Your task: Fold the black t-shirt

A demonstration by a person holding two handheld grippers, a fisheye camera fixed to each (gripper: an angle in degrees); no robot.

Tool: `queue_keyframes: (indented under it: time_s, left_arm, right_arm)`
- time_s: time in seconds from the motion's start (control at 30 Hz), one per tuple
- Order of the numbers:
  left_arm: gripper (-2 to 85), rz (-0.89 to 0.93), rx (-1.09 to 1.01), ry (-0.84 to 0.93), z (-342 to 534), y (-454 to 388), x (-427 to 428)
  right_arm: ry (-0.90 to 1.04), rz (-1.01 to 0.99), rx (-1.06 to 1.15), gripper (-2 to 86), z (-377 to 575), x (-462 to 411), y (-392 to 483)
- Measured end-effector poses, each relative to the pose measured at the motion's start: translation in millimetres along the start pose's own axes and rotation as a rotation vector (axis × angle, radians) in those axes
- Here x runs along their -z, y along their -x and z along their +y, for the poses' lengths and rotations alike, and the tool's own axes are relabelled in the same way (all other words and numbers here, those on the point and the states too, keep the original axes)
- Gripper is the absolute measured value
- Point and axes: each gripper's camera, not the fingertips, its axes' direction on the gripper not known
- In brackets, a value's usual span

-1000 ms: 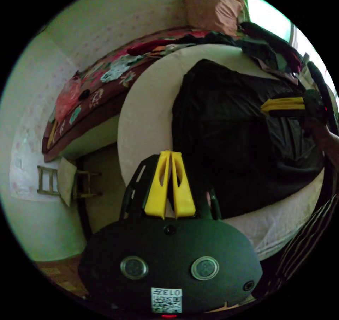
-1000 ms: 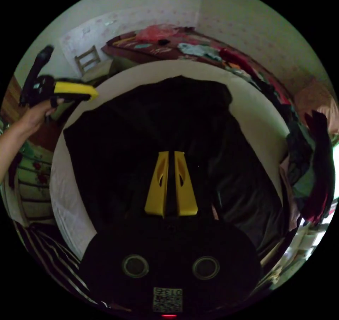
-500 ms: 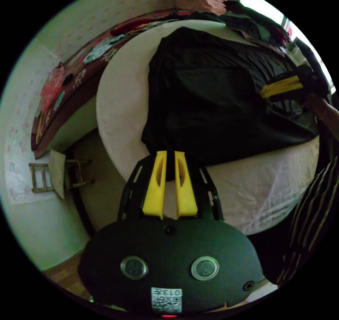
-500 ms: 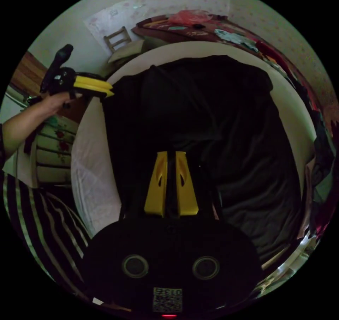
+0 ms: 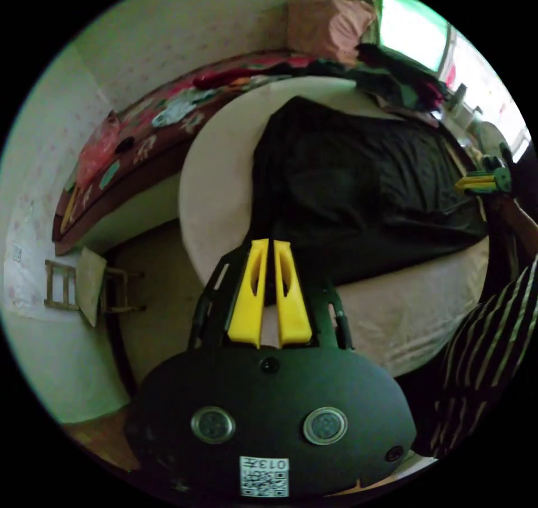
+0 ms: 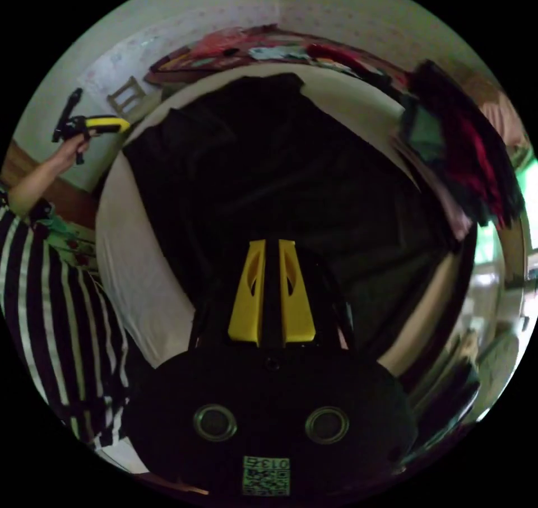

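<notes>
Left hand-held gripper (image 5: pixel 268 250): jaws nearly closed, apparently pinching the black t-shirt (image 5: pixel 358 183) hem ahead.
Right hand-held gripper (image 6: pixel 273 250): likewise.
Advice: keep the hem taut.

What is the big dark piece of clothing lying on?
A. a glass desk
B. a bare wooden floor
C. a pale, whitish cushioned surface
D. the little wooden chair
C: the black t-shirt lies spread over the pale whitish surface, whose light edge shows on the near side and the far side of the cloth in both views.
</notes>
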Motion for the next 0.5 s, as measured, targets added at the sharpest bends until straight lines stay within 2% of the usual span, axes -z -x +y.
queue_keyframes:
  time_s: [0.07,0.2,0.33,0.5]
  left_arm:
    - [3.3,0.133,-0.131,-0.044,-21,-43,-3]
    - [4.1,0.137,-0.424,-0.039,-45,-128,-22]
    - [4.6,0.156,-0.689,-0.009,-57,-197,-45]
    - [2.0,0.145,-0.783,0.063,-68,-228,-67]
  right_arm:
    - [0.048,0.035,-0.122,5.2,39,5,-24]
    - [0.062,0.097,-0.357,6.6,117,20,-64]
    - [0.104,0.122,-0.349,7.9,149,18,-75]
    - [0.073,0.129,-0.373,7.4,165,14,-87]
